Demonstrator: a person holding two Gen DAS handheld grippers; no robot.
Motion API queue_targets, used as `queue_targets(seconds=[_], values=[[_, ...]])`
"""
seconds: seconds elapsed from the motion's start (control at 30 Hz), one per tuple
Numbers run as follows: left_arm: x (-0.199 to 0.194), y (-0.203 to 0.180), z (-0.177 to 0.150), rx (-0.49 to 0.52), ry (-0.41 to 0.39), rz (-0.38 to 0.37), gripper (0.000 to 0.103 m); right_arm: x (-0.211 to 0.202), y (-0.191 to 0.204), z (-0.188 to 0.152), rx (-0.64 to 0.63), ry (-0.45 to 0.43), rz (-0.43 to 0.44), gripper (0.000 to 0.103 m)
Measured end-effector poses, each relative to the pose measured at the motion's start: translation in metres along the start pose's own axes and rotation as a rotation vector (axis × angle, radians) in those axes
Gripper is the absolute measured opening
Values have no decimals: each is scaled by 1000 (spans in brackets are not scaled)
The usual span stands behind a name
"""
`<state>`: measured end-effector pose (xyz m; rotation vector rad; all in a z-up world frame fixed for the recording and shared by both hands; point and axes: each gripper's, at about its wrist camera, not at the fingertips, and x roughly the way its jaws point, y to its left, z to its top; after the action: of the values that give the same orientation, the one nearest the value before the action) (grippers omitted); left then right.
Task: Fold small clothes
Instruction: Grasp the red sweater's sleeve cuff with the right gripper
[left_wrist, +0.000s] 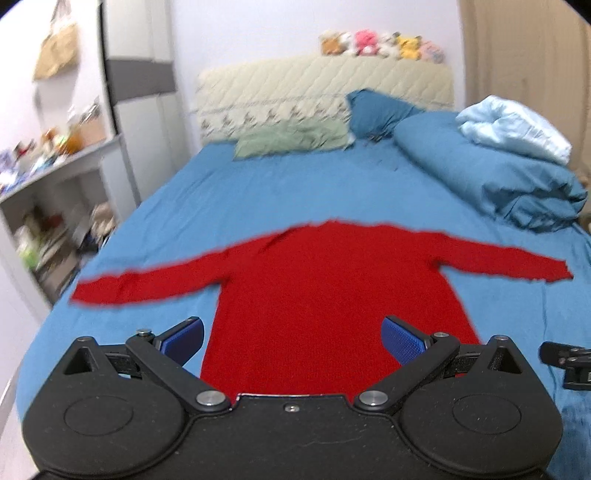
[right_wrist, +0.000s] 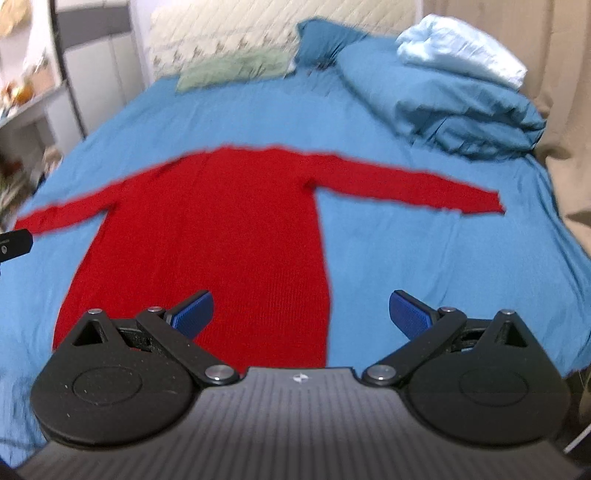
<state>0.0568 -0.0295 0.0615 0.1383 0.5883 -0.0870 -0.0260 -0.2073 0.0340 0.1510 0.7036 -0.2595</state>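
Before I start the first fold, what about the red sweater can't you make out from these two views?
- Hem of the red sweater: hidden behind the left gripper body in the left wrist view, and behind the right gripper in the right wrist view.
- Neckline and front or back side: motion blur in both views.
- Left cuff: partly covered by the other gripper at the frame edge, right wrist view.
- Knit detail, labels: too blurred.

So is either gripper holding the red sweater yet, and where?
No. Left gripper and right gripper are both open above the red sweater, gripping nothing.
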Motion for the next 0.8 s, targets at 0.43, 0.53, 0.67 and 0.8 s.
queue_targets(seconds=[0.43,0.53,0.67,0.8], values=[[233,-99,98,27,84,-148,103,151,-169,83,200,-93,-136,103],[297,-120,96,24,145,-162,103,198,-209,80,277,-83,-155,103],[365,-139,86,25,223,-179,103,253,-251,66,356,-101,-198,103],[414,-154,73,36,278,-178,103,301,-282,54,438,-95,-232,103]])
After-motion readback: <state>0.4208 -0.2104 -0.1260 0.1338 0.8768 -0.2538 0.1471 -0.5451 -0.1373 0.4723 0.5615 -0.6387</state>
